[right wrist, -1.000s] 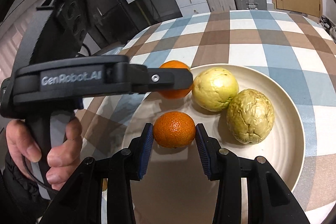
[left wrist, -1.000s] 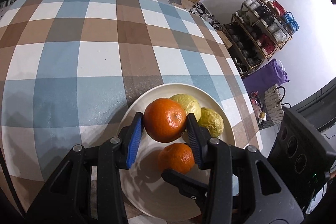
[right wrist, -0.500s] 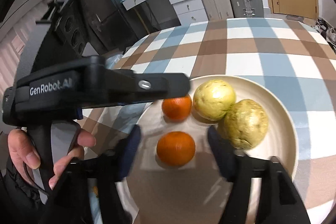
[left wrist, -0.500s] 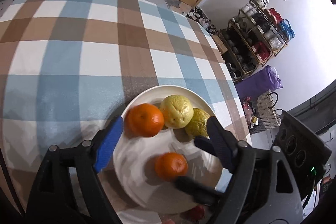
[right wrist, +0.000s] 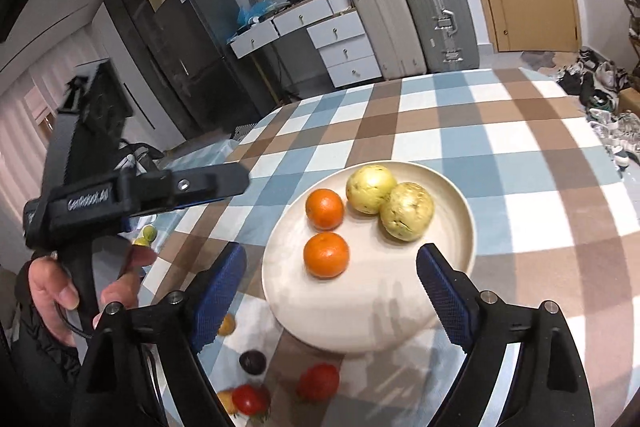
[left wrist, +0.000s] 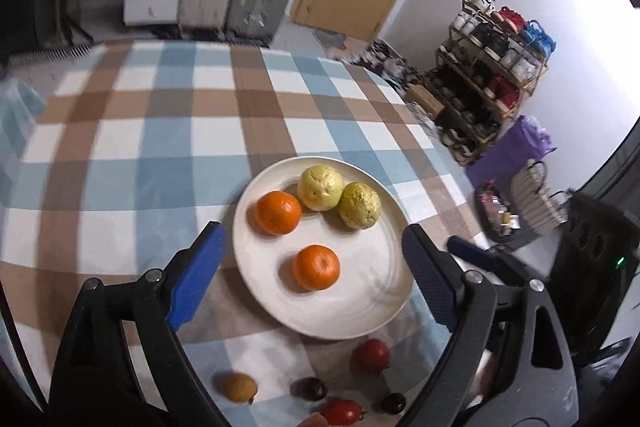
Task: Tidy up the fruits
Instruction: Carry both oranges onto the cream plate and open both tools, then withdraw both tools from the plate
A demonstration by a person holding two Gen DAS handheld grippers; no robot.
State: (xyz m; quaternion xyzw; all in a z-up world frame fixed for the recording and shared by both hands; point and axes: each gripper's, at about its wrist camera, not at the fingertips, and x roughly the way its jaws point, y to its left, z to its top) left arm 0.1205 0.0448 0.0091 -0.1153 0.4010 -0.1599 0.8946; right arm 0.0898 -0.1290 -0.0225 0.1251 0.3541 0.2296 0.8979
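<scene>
A cream plate (left wrist: 384,291) (right wrist: 452,291) on the checked tablecloth holds two oranges (left wrist: 278,212) (left wrist: 316,267) and two yellow-green wrinkled fruits (left wrist: 321,187) (left wrist: 359,205). In the right wrist view they show as oranges (right wrist: 325,209) (right wrist: 326,254) and yellow fruits (right wrist: 370,189) (right wrist: 406,217). My left gripper (left wrist: 314,277) is open and empty, above the plate's near side. My right gripper (right wrist: 340,303) is open and empty, raised over the plate's near edge. The left gripper also shows in the right wrist view (right wrist: 140,193), held by a hand.
Loose small fruits lie on the cloth in front of the plate: red tomatoes (left wrist: 372,355) (right wrist: 318,383), dark plums (left wrist: 312,388) (right wrist: 253,361), a brown-yellow fruit (left wrist: 236,387). Suitcases, drawers and a shoe rack stand beyond the table.
Both grippers opened, let go of the oranges they held, and drew back and up from the plate. Both oranges now rest on the plate.
</scene>
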